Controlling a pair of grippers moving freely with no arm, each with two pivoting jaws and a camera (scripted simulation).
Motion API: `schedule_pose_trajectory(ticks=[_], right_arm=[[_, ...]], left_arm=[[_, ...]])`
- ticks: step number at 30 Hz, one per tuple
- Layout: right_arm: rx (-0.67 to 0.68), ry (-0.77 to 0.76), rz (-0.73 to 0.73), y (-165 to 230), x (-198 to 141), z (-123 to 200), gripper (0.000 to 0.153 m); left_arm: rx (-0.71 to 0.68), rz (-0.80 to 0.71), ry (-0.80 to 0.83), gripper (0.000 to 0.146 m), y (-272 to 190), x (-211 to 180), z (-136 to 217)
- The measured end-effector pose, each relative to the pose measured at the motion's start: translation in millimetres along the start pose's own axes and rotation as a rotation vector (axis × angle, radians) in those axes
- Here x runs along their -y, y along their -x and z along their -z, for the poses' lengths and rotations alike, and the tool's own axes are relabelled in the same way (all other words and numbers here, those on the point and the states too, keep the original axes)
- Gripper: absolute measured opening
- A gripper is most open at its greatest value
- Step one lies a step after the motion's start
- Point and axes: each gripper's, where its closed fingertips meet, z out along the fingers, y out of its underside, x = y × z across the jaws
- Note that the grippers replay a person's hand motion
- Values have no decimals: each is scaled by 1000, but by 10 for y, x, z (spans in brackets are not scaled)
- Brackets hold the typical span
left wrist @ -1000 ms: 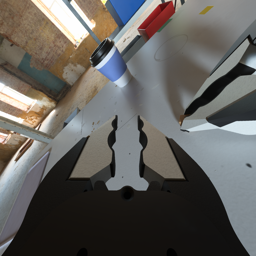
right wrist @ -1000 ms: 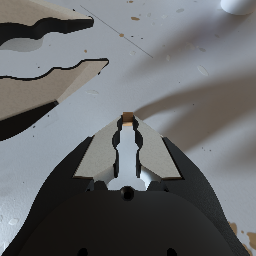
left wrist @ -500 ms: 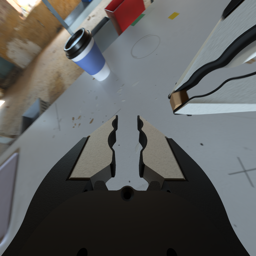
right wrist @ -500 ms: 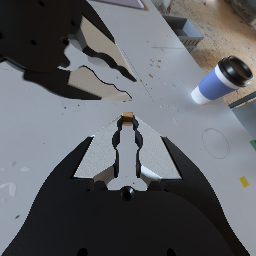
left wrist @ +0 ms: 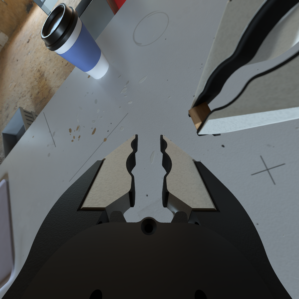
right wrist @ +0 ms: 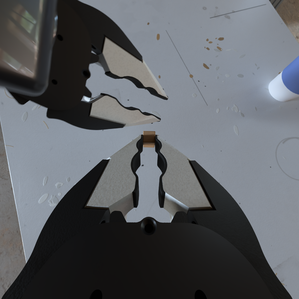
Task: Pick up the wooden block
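The small wooden block (right wrist: 149,139) is pinched between the fingertips of my right gripper (right wrist: 149,137), held above the grey table (right wrist: 210,145). In the left wrist view the same block (left wrist: 199,114) shows at the tips of the right gripper at the upper right, clear of the table. My left gripper (left wrist: 148,137) is open and empty, its fingers a little apart above the table. In the right wrist view the left gripper (right wrist: 161,108) sits at the upper left, its tips close to the block but apart from it.
A blue and white paper cup with a black lid (left wrist: 71,42) stands near the table's edge; its base shows in the right wrist view (right wrist: 286,84). A pencilled ring (left wrist: 150,29) and a cross (left wrist: 267,169) mark the table. A grey bin (left wrist: 14,131) sits beyond the edge.
The right gripper has lifted the block off the table and higher. Both views have tilted down toward the table, and the two grippers stand closer together.
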Motion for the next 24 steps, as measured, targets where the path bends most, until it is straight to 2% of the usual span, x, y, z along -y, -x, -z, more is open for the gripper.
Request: schedule_pose_trajectory(ticks=[19,24], right_arm=[[43,37,-62,-114,-139,-112,13],[-1,0,-40,-122,-132,-143,13]], left_arm=[[146,-227,78,28,27,-65,-81],[166,-250,119,28,43,-125,-96]])
